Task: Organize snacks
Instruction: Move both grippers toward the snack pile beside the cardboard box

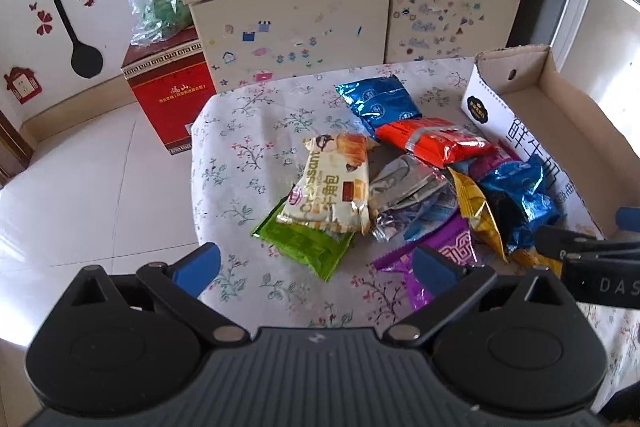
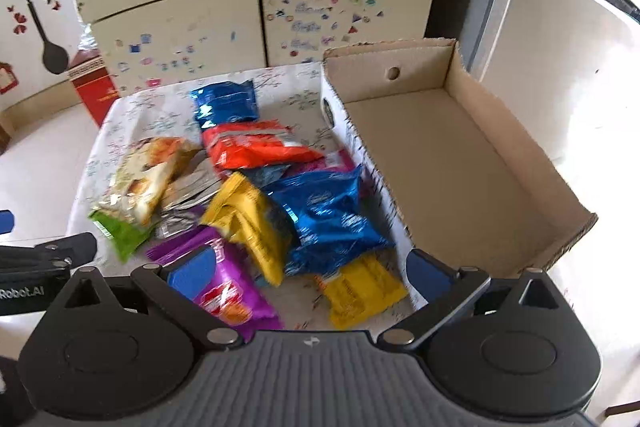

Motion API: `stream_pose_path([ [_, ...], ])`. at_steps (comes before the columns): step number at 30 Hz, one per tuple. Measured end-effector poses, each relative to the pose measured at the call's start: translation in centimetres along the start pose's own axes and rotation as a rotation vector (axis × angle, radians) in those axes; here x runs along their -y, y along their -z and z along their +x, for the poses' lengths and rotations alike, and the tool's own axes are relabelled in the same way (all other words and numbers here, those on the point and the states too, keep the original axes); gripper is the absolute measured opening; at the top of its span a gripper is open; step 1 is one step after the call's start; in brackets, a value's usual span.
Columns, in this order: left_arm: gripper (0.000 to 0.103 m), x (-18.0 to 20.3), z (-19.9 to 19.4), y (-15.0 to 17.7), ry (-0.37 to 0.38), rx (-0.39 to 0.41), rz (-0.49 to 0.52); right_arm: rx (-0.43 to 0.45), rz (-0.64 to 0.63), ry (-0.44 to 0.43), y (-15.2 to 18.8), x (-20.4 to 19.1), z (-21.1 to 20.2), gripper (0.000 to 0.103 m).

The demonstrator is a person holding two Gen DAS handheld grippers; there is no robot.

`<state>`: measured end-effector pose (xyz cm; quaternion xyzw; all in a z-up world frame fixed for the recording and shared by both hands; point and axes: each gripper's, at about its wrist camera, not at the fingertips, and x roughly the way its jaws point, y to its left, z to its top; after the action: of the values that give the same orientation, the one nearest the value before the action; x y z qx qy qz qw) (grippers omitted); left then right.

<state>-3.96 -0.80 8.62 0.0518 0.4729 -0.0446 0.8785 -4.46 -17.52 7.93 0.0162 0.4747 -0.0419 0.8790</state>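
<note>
Nearest the cameras, both tools are released and empty: the left gripper [image 1: 316,267] hangs with its jaws spread wide above the near edge of the floral tablecloth [image 1: 240,155], and the right gripper [image 2: 308,271] hangs likewise over the near end of the snack heap. Just beyond the right tool lie a purple packet [image 2: 236,291], a small yellow packet [image 2: 360,291] and a crumpled blue bag [image 2: 332,219]; further in sit the croissant packet [image 1: 332,183] on a green packet [image 1: 308,247], then an orange bag [image 1: 432,143] and a second blue bag [image 1: 380,103]. To the right the cardboard box [image 2: 452,163] stands empty, touching the heap, so sorting looks not yet begun. The next move likely calls for lowering onto one near packet, pinching a single wrapper edge cleanly
</note>
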Motion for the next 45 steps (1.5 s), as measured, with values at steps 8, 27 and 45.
stream_pose_path([
  [8, 0.102, 1.1, 1.8, 0.0, -0.017, 0.005, 0.002, -0.04, 0.008, 0.019, -0.2, 0.3, 1.0, 0.103],
  [27, 0.101, 1.7, 3.1, 0.1, -0.056, 0.005, 0.027, -0.036, -0.001, 0.084, 0.0, -0.9, 2.3, 0.103],
  [45, 0.1, 1.8, 3.1, 0.2, -0.078, 0.006, 0.035, -0.021, -0.036, 0.131, 0.0, -1.4, 2.2, 0.103],
])
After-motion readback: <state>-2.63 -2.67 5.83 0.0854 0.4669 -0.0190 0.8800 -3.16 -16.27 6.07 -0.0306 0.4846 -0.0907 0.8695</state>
